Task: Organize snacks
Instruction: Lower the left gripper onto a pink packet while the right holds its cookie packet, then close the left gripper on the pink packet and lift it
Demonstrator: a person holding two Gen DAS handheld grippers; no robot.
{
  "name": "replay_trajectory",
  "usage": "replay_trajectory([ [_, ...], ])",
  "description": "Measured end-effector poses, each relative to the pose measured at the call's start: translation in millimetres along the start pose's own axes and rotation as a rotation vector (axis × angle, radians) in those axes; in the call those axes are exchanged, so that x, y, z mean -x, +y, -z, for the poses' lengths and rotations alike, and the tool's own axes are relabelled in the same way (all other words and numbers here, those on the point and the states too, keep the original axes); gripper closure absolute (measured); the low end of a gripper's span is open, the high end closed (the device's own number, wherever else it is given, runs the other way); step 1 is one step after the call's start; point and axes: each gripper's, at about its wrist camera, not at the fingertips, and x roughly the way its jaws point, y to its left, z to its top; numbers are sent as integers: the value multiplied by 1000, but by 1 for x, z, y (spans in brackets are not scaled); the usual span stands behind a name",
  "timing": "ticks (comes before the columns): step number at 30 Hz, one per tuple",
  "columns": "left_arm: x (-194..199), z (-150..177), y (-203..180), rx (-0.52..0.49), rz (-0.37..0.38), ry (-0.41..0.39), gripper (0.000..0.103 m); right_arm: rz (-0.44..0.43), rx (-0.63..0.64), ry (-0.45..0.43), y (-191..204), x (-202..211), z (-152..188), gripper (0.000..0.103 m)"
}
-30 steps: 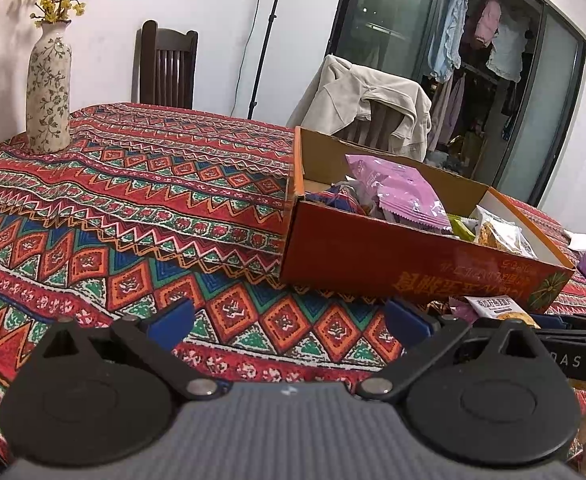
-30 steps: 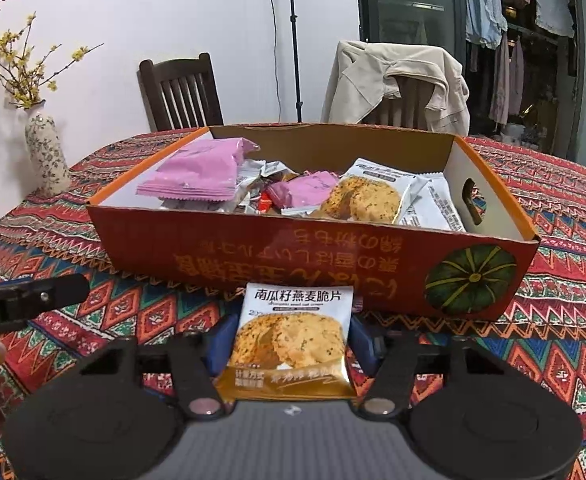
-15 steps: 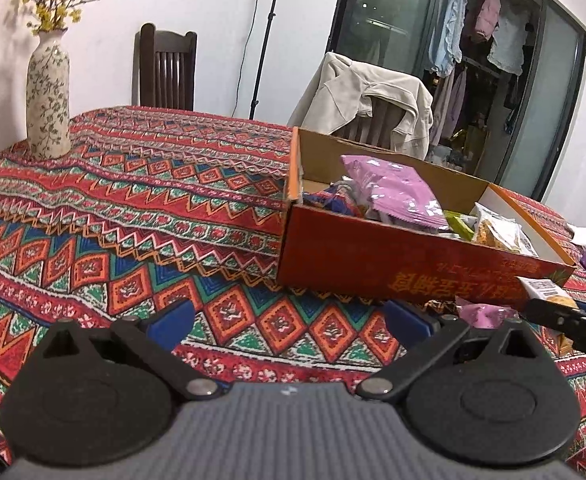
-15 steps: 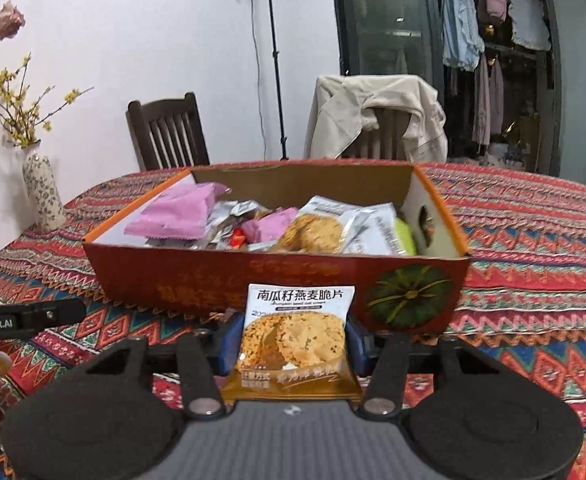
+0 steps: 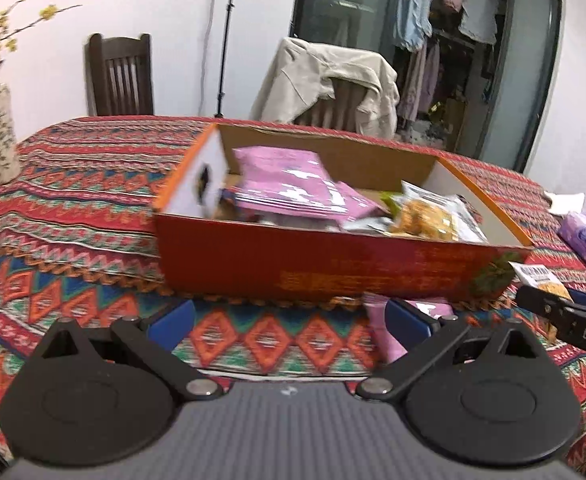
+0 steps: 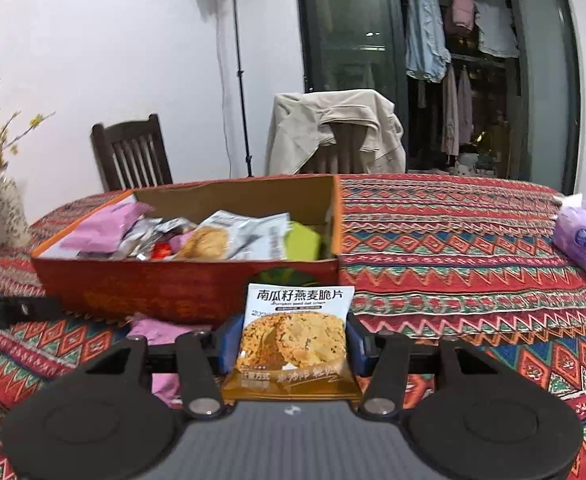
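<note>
right claw: my right gripper (image 6: pixel 291 346) is clamped on the cracker packet (image 6: pixel 293 338), pinched at both side edges and standing upright between the blue pads. Packet's off the table, in front of the near wall of the orange box (image 6: pixel 189 292), toward its right corner.

left claw: left gripper (image 5: pixel 291 320) is spread wide with nothing in it, low over the tablecloth (image 5: pixel 73 208) in front of the box.

box: already stuffed, with pink bags, silver wrappers, another cracker pack and something green piled up to about the rim.

stragglers: a pink packet (image 5: pixel 393 328) is lying on the cloth against the box's front wall, just beside my left claw's right pad. Looks like the next pickup for the left.

what could bite me: I'm only holding the cracker pack by its flimsy edges, so a quick swing could let it slide out or buckle. If I come in too low, the bottom of the pack catches the cardboard lip and shoves the box. Since the pile is tall, a drop on top might slide back over the wall.

also: both claws are close together at the front, so they could bump if I reach across.

blur: both views are smeared, so I'm not trusting fine clearances.
</note>
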Motion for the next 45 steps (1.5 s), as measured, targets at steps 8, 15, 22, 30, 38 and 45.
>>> replay_trajectory([
  [8, -14, 1, -54, -35, 12, 43, 0, -16, -85, 14, -25, -3, 3, 51],
  [15, -33, 6, -77, -15, -42, 86, 0, -42, -103, 22, -27, -3, 7, 51],
  [22, -45, 12, -94, -41, -68, 115, 0, -69, -94, 4, -25, 3, 8, 51],
  [30, -52, 20, -95, -40, -117, 153, 1, -96, -77, -4, -21, 6, 9, 50],
  [38, -36, 22, -95, -82, -88, 132, 40, -106, -71, -3, -20, 6, 10, 49],
  [45, -27, 23, -90, -68, -69, 119, 40, -114, -74, 1, -19, 4, 11, 49],
])
